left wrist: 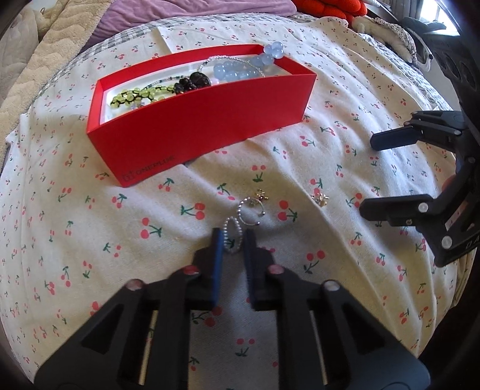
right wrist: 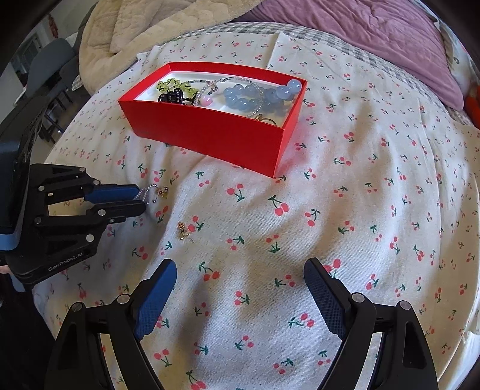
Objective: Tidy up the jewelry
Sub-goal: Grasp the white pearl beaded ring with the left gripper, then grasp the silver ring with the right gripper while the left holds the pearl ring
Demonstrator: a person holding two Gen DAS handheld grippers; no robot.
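A red open box (left wrist: pixel 198 126) (right wrist: pixel 210 132) sits on the cherry-print cloth and holds blue, green and black beaded pieces. My left gripper (left wrist: pixel 233 240) (right wrist: pixel 139 199) is shut on a silver beaded ring (left wrist: pixel 233 237) (right wrist: pixel 144 192) just above the cloth. A thin silver hoop ring (left wrist: pixel 250 211) lies right in front of it, beside a small gold earring (left wrist: pixel 261 194) (right wrist: pixel 163 192). A second gold earring (left wrist: pixel 320 198) (right wrist: pixel 182 230) lies further right. My right gripper (right wrist: pixel 240 280) (left wrist: pixel 367 174) is open and empty, hovering to the right of the jewelry.
The cherry-print cloth (right wrist: pixel 330 210) covers a bed. A beige blanket (right wrist: pixel 144 27) and a purple quilt (right wrist: pixel 375 33) lie behind the box. Red and white stuffed items (left wrist: pixel 339 10) sit at the far back in the left wrist view.
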